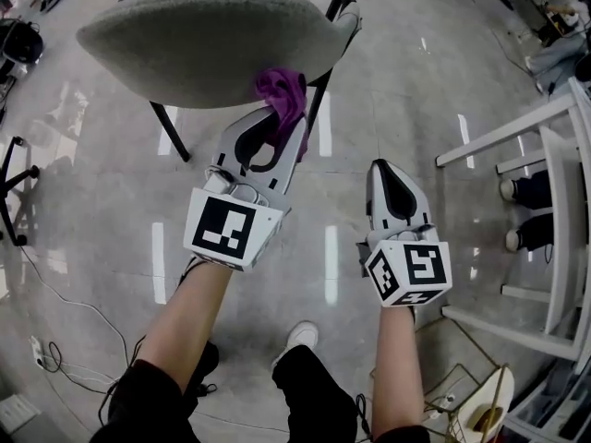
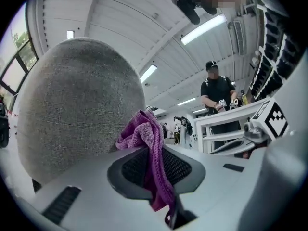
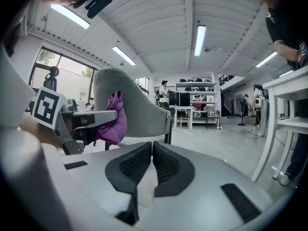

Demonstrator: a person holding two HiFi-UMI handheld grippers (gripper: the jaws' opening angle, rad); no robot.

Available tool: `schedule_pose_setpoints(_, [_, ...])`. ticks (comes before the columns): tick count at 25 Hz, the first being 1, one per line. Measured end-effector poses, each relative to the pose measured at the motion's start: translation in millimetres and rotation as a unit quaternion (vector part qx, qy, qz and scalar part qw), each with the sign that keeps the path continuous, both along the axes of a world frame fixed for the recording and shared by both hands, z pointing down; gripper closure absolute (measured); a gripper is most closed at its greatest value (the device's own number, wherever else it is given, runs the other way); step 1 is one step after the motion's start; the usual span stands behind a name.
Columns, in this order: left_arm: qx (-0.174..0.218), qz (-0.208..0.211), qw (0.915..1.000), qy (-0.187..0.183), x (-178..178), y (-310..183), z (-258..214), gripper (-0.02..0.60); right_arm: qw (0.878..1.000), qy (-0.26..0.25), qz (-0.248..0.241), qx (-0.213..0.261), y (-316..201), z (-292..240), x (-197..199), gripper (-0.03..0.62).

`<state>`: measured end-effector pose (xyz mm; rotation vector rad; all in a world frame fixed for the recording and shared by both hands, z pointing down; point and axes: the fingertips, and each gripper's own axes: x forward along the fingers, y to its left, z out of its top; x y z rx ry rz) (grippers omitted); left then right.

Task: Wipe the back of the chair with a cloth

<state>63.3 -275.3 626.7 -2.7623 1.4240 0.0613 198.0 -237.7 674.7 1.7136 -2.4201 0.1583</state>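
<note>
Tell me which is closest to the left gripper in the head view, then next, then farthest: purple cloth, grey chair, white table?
1. Purple cloth, clamped in the left gripper's jaws.
2. Grey chair, just beyond the cloth, up top.
3. White table, far right.

Bright ceiling strip-lights, fisheye-warped edges

Open lab/workshop hall: polished floor [image 1: 416, 90], ribbed ceiling [image 3: 159, 13] with tube lights [image 3: 201, 37], monitors [image 3: 182, 99] on desks [image 3: 185, 110] far beyond the right fingers [image 3: 132, 165], white racks [image 1: 508, 129].

no readable text — markers only
</note>
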Motion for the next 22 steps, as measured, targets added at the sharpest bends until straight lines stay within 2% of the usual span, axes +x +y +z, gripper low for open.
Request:
schedule_pose_setpoints(2, [0.008,0.019,0.9997,0.014,-8.2,11.2,-3.7,0.503,1.0,0.0,-0.009,0.003,-1.9,-1.3,-18.3,0.566])
schedule_pose_setpoints(4, [0.011,0.029,0.999,0.032,-35.5,23.2,-7.6,0.503,1.0,0.001,-0.027,0.004,-5.0,-1.2,-48.7,0.566])
schedule_pose_setpoints(5, [0.014,0.026,0.9991,0.03,-55.7,28.7,-8.8,0.503,0.999,0.002,-0.038,0.004,-6.9,-0.4,-65.9,0.566])
schedule_pose_setpoints(7, [0.026,0.008,0.9996,-0.006,-102.3,39.4,-8.0,0.503,0.998,0.002,-0.057,0.003,-10.9,1.5,-98.7,0.566])
schedule_pose_setpoints(9, [0.035,-0.029,0.9982,-0.039,-155.9,45.2,-5.6,0.503,0.998,-0.005,-0.069,0.002,-15.0,2.9,-127.0,0.566])
schedule_pose_setpoints(11, [0.05,-0.095,0.9935,-0.038,-216.8,40.7,-9.0,0.503,0.996,-0.01,-0.083,0.002,-20.2,4.9,-153.1,0.566])
schedule_pose_setpoints(13, [0.058,-0.165,0.9843,-0.029,-273.7,31.5,-10.3,0.503,0.995,-0.009,-0.097,0.004,-24.5,7.2,-175.1,0.566])
schedule_pose_setpoints(15, [0.065,-0.211,0.975,-0.025,-312.9,21.5,-7.6,0.503,0.994,-0.001,-0.105,0.01,-28.4,10.5,-189.4,0.566])
schedule_pose_setpoints(18, [0.066,-0.231,0.9702,-0.032,-330.8,3.3,6.9,0.503,0.994,0.007,-0.105,0.011,-38.5,22.1,-193.5,0.566])
schedule_pose_setpoints(22, [0.071,-0.208,0.9752,-0.025,-294.7,-22.9,21.4,0.503,0.995,0.015,-0.094,0.012,-49.7,35.7,-170.5,0.566])
